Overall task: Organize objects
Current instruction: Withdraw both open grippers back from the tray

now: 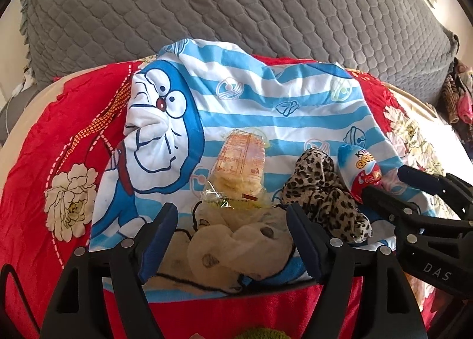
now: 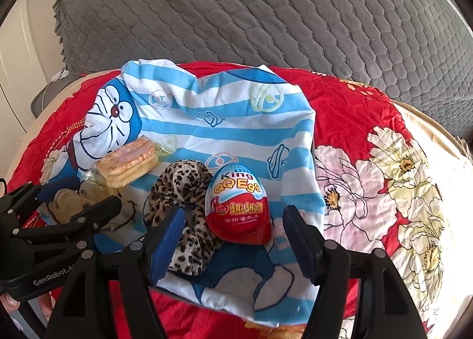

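Observation:
A blue-and-white striped cartoon cloth point(image 1: 266, 102) point(image 2: 230, 120) lies on a red floral sheet point(image 1: 59, 144) point(image 2: 354, 120). On it lie a wrapped biscuit pack point(image 1: 239, 164) point(image 2: 130, 161), a leopard-print scrunchie point(image 1: 322, 191) point(image 2: 183, 191), a red-and-blue toy egg point(image 1: 360, 170) point(image 2: 239, 203) and a cream spotted fabric piece point(image 1: 236, 244) point(image 2: 77, 197). My left gripper point(image 1: 233, 220) point(image 2: 79, 194) is open with its fingers on either side of the cream fabric. My right gripper point(image 2: 233, 217) point(image 1: 384, 182) is open around the egg, with the scrunchie at its left finger.
A grey quilted cover point(image 1: 236, 8) point(image 2: 266, 14) rises behind the sheet. A pile of dark patterned items point(image 1: 455, 93) sits at the far right. A green knitted thing point(image 1: 263, 333) shows at the bottom edge of the left wrist view.

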`<control>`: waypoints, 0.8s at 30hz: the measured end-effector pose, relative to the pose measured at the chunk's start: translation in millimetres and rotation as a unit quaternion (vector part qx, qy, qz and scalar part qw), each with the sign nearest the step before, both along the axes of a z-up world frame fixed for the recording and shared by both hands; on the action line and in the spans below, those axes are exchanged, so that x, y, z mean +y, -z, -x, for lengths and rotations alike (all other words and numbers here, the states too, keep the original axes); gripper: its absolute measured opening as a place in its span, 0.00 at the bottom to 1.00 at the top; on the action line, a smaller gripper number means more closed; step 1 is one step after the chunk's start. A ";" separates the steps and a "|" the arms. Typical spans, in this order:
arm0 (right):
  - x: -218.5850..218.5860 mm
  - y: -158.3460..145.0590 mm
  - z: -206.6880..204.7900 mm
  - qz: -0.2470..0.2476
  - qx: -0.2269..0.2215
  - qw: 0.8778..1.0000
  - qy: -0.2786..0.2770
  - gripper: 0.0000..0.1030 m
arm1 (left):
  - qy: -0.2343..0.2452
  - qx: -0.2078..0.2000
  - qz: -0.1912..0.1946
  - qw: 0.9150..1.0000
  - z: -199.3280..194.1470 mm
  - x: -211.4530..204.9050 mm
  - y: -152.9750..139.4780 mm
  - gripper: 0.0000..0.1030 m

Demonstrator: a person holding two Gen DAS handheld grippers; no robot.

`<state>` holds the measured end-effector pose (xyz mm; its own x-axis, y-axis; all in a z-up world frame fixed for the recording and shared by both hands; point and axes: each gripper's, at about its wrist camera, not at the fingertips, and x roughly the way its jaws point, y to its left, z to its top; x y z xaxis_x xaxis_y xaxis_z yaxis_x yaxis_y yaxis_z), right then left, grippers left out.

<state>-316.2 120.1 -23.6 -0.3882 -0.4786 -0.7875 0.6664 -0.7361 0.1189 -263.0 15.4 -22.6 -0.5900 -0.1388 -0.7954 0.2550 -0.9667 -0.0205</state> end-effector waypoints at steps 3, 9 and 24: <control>2.6 0.3 -1.9 -0.004 -0.002 1.000 -0.001 0.67 | -0.001 -0.001 -0.001 1.000 -3.1 1.9 -1.2 0.75; 9.0 -1.7 -6.8 0.000 -0.006 1.000 0.000 0.67 | 0.003 0.000 0.002 1.000 -9.4 5.9 -4.5 0.76; 26.9 -19.6 -34.2 0.025 -0.003 1.000 -0.010 0.78 | 0.006 0.007 0.004 1.000 -32.1 12.5 -14.4 0.78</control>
<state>-282.0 147.1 -4.0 -0.3728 -0.5258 -0.7646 0.6802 -0.7153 0.1603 -230.9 28.0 -8.2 -0.6021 -0.1392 -0.7862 0.2440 -0.9697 -0.0152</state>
